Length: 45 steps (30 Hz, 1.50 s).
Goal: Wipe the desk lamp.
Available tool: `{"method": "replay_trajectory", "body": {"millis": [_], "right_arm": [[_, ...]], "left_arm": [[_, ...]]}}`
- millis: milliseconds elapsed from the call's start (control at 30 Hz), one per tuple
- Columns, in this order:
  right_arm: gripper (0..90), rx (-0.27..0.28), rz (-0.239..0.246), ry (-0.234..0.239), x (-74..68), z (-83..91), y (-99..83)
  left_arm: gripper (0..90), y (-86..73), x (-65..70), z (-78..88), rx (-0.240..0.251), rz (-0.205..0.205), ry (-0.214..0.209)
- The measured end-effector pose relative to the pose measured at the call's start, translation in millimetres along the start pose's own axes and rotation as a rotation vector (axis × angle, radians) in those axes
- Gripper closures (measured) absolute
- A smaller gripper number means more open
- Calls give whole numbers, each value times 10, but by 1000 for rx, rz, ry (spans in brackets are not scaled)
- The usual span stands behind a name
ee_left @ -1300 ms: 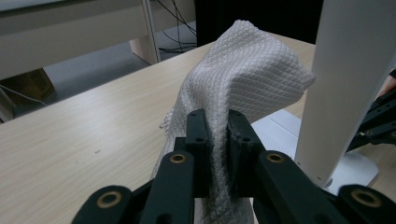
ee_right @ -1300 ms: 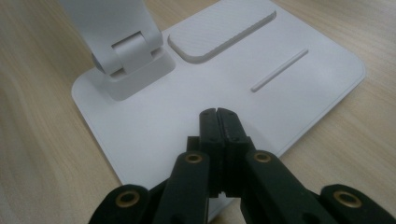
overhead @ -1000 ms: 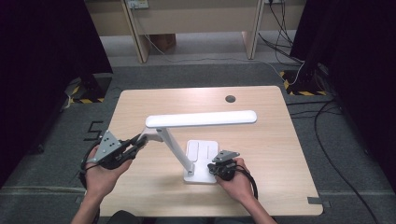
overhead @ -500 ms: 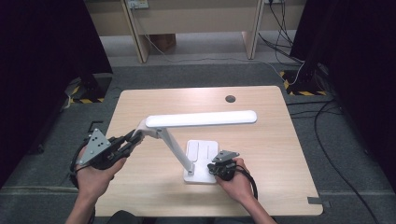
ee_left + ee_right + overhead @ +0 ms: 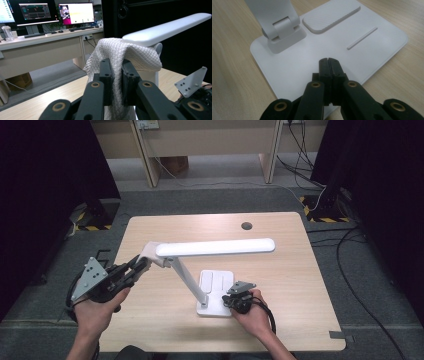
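Left gripper (image 5: 116, 75) fingers grasping white cloth (image 5: 120, 53) against lamp head (image 5: 215, 247); right gripper (image 5: 329, 61) fingers clenched, pressing lamp base (image 5: 367, 47).

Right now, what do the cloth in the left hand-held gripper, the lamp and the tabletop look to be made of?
Cloth: woven textile, probably microfibre; its off-white diamond weave drapes softly over the lamp head's end.
Lamp: likely moulded plastic, matt white; smooth faces, rounded edges, a hinged joint at the base.
Tabletop: pale wood-grain surface, possibly laminate; its even, flat sheen leaves that open.

cloth (image 5: 117, 53): white waffle-weave fabric | lamp (image 5: 215, 247): smooth matt white plastic | table (image 5: 295, 270): pale wood-grain
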State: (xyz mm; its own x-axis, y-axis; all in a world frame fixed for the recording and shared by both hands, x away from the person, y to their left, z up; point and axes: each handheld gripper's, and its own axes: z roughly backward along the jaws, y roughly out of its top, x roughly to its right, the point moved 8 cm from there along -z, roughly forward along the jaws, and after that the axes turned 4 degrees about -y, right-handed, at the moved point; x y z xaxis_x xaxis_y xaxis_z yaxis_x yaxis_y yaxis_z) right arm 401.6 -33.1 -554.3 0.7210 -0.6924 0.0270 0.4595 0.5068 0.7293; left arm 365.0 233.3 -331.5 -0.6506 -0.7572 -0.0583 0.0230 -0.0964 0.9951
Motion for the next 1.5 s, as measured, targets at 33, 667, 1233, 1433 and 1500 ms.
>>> {"method": "replay_trajectory", "body": {"millis": [33, 667, 1233, 1433, 1500], "right_arm": [[900, 0, 0, 0, 0, 0, 0], [900, 3, -3, -1, -5, -1, 0], [900, 6, 4, -5, -8, -3, 1], [900, 7, 8, -5, -8, -2, 1], [900, 8, 9, -6, -9, -2, 1]], "left_arm": [[812, 13, -3, 8, 4, 0, 3], [812, 328, 19, 69, 72, -62, 47], [810, 447, 200, -106, 65, -127, 23], [809, 437, 259, -173, 52, -140, 5], [809, 441, 275, -182, 48, -147, 3]]}}
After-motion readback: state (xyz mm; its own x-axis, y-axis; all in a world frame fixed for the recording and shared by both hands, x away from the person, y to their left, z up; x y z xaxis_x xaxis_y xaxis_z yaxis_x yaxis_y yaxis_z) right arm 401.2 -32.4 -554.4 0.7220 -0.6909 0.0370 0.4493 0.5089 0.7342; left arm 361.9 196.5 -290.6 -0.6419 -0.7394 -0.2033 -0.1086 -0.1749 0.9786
